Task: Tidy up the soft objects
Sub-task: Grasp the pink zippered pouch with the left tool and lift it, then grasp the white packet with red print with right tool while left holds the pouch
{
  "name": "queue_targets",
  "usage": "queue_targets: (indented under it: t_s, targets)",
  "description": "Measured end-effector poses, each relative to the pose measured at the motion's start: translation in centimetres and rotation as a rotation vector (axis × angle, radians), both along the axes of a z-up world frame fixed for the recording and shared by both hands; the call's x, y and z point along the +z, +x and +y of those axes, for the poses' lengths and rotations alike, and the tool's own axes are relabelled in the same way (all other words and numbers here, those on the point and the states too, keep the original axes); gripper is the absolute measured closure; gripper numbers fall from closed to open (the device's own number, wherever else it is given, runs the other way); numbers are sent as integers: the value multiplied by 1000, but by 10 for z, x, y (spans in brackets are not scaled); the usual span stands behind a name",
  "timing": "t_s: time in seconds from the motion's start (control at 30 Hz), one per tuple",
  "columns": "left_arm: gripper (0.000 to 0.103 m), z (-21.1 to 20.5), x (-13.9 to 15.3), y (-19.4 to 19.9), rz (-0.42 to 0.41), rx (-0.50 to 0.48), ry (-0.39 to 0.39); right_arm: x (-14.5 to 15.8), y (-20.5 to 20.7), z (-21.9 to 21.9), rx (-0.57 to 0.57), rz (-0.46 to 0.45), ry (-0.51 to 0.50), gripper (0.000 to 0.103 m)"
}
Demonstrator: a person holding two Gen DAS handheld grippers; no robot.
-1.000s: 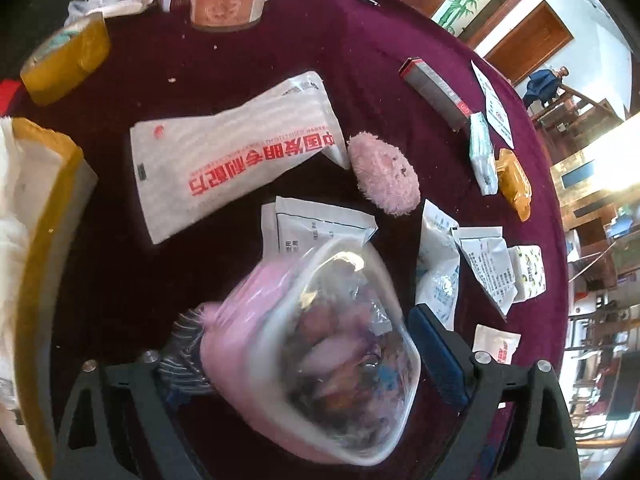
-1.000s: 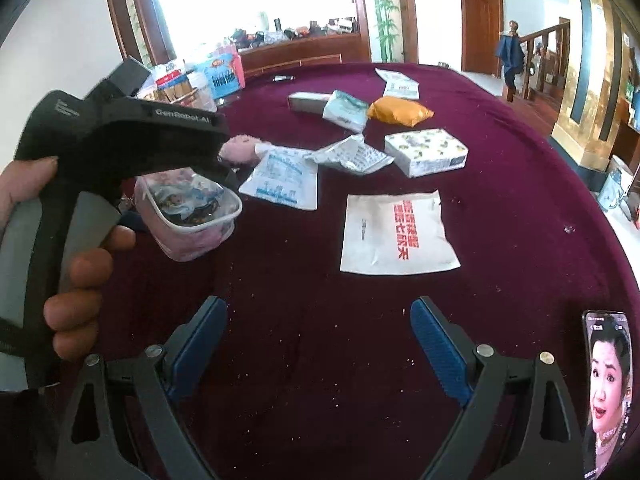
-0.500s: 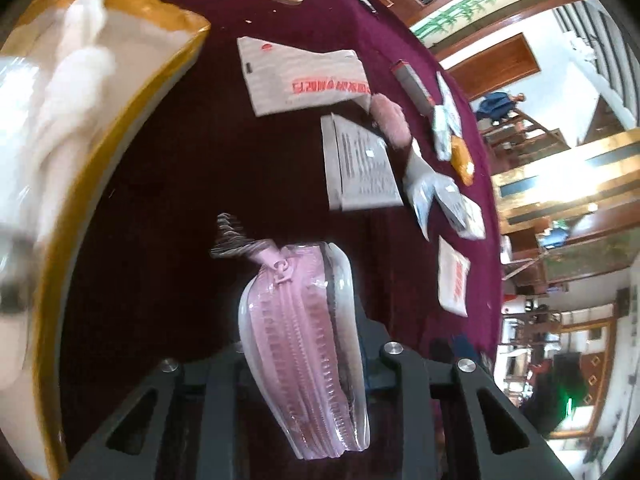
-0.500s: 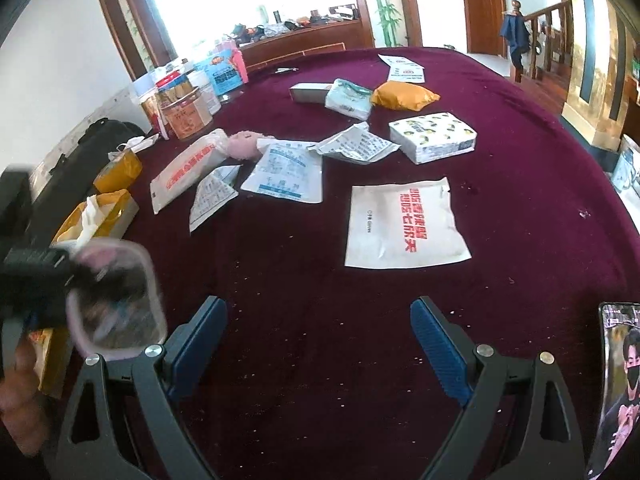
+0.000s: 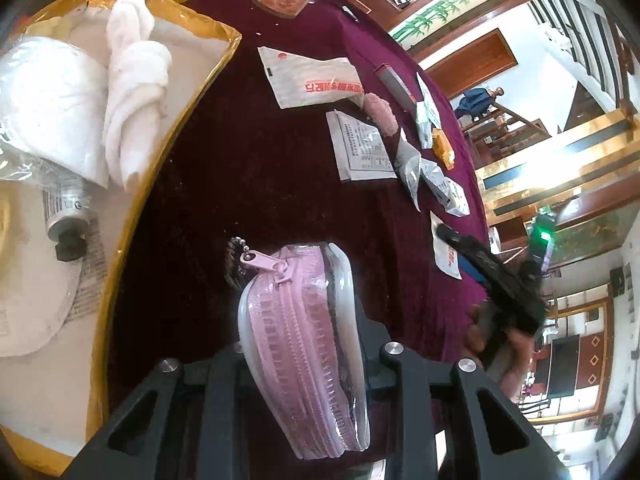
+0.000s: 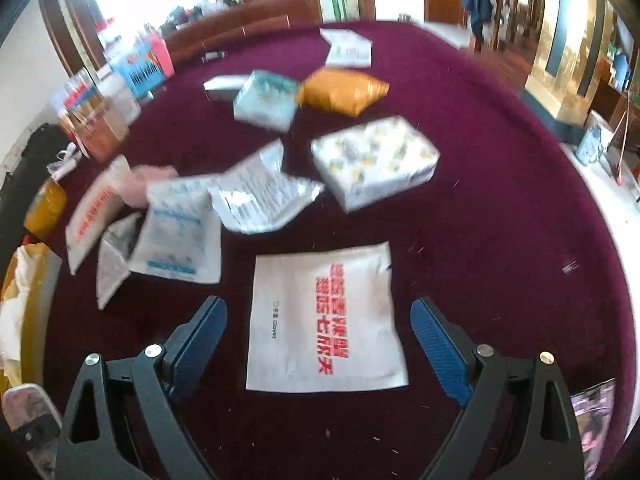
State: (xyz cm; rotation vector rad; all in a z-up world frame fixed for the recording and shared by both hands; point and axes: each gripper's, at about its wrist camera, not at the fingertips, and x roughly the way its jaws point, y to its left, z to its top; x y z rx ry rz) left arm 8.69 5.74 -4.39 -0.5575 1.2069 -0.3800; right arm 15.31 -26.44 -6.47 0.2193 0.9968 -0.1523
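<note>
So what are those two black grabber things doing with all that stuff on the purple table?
Someone is tidying soft things. The left gripper has its jaws shut on a pink zippered pouch with clear sides, held beside a gold-edged box with a white cloth inside. The right gripper hangs open above a flat white packet with red writing on the maroon tablecloth.

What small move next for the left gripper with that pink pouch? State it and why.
Probably carry the pink zip pouch left and over the yellow-rimmed box. The left gripper is clamped on it above bare cloth, and the box beside it already holds soft white items.
</note>
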Motion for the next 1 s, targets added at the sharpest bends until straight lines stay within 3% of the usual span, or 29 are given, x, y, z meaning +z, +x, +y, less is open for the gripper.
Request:
queue_targets:
  t_s: [0.1, 0.17, 0.33, 0.37, 0.4, 0.43, 0.47, 0.53, 0.6, 0.7, 0.83, 0.9, 1.0]
  targets:
    - [74, 1, -2, -2, -2, 5, -7, -9, 0, 13, -13, 2, -84, 12]
    - [74, 0, -1, -3, -10, 4, 3, -11, -3, 23, -6, -2, -145, 25]
    - [74, -8, 2, -3, -21, -5, 25, -5, -15, 25, -4, -24, -135, 36]
    - [74, -9, 2, -4, -23, -6, 27, -4, -17, 24, -5, -36, -120, 44]
    - [74, -10, 3, -5, -24, -5, 30, -1, -22, 22, -11, -60, -101, 72]
    - [74, -11, 3, -6, -25, -5, 32, 3, -26, 23, -18, -84, -97, 85]
    - [74, -13, 4, -7, -27, -8, 34, 9, -32, 24, -28, -93, -107, 84]
    - [74, -16, 3, -7, -26, -15, 38, 16, -44, 23, -11, -110, -22, 85]
    - [74, -18, 2, -7, -22, -17, 39, 12, -46, 24, -3, -110, -31, 85]
    - [74, -20, 2, -10, -16, -22, 39, 6, -48, 16, -3, -106, 61, 85]
    - [74, -21, 1, -11, -14, -20, 42, 6, -49, 15, 34, -112, 86, 82]
    - [74, -20, -1, -11, -1, -18, 33, 2, -48, 10, 19, -100, 131, 58]
    - [74, -21, -2, -12, 0, -24, 38, -2, -46, 9, 26, -102, 188, 52]
